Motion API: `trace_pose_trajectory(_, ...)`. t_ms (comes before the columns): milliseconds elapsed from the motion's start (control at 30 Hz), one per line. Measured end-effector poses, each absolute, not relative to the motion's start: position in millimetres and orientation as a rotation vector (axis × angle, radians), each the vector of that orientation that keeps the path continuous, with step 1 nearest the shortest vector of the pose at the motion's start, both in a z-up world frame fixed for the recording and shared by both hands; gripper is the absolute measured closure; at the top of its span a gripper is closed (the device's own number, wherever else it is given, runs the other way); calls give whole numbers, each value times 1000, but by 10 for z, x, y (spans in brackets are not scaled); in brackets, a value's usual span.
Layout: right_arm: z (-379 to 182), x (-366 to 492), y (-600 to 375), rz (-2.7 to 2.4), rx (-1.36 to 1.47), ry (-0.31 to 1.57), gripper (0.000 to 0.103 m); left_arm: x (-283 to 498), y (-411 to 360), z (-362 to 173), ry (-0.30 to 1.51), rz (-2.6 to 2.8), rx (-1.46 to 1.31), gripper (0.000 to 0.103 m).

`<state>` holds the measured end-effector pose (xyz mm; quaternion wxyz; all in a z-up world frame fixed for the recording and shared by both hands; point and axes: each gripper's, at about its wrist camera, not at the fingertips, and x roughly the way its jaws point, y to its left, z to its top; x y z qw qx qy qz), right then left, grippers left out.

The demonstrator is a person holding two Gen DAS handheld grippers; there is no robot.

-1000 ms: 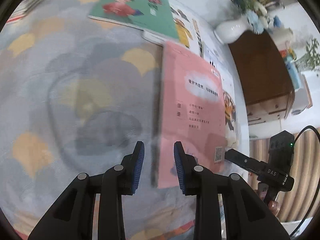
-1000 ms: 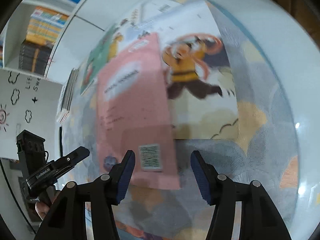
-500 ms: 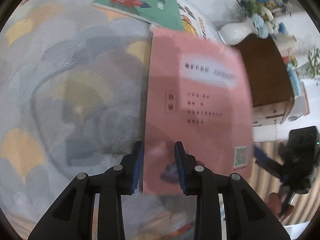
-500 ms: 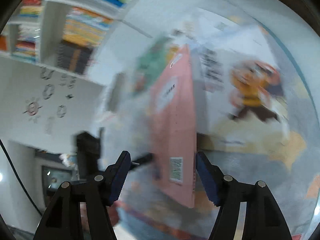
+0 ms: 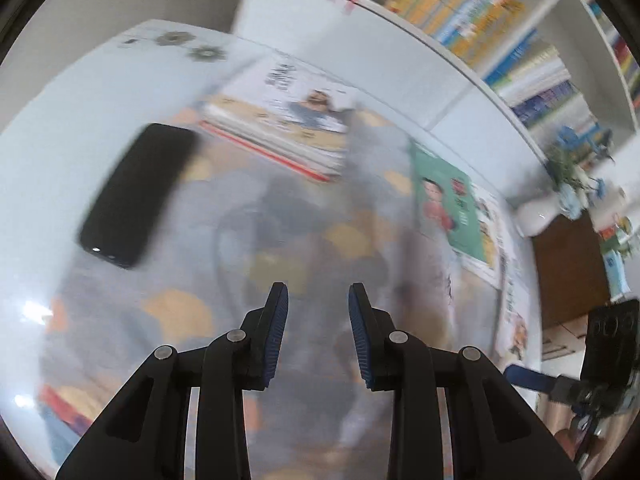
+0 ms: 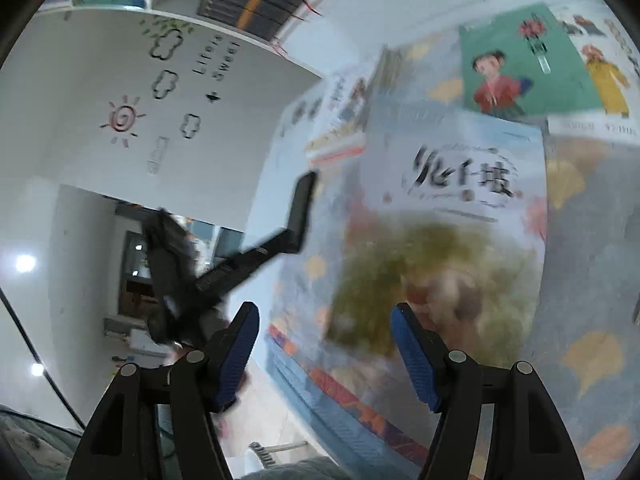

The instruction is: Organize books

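**Over the patterned cloth: both grippers empty, lining up the next book**

Between the left gripper (image 5: 316, 336) jaws there's only a narrow gap, nothing in it. Blurred cloth below. Right gripper (image 6: 324, 354) stands wider apart, also nothing between the pads; jaws are spread over the near edge of a book with a white title band (image 6: 452, 216), not touching it as far as the blur allows.

Outward from there:
- Book stack (image 5: 280, 128) at the far side of the tablecloth (image 5: 180, 312), just beside a black phone (image 5: 136, 196). Looks like the collection pile.
- Green-cover book (image 5: 444, 204) lying flat to the right, overlapping more picture books beneath it.
- Bookshelf (image 5: 472, 12) behind the table, already full.

Judgement: step in hand is the reach for the next loose book, probably the white-title one under the right gripper.

Doing it well:
- Come in low at the free near edge, one pad under the cover, one on top.
- Flat book on soft cloth: easy to pinch fabric along with it. Check before lifting.
- Use the left to steady or take the spine side once it's raised.
- Keep clear of the phone when carrying to the stack.
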<state>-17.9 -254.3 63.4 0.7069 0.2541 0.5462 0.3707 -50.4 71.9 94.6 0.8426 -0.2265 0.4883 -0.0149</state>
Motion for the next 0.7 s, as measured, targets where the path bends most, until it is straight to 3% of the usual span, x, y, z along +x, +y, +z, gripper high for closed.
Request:
trace_pose_trajectory(167, 252, -197, -2519, 481, 345, 1294, 38, -422, 741, 631, 1133, -116, -523, 76)
trace_pose_trajectory(233, 92, -192, -2505, 345, 262, 1302, 68, -358, 588, 482, 1185, -171, -523, 74)
trace_pose_trajectory(267, 60, -204, -2495, 297, 239, 1288, 72, -354, 512, 434, 1200, -180, -527, 74)
trace_pose_trajectory(367, 1, -266, -2467, 131, 165, 1233, 72, -317, 342, 270, 1247, -200, -539, 72)
trace_pose_trajectory(700, -151, -518, -2454, 126, 383, 1238, 71, -263, 52, 79, 1318, -387, -385, 74)
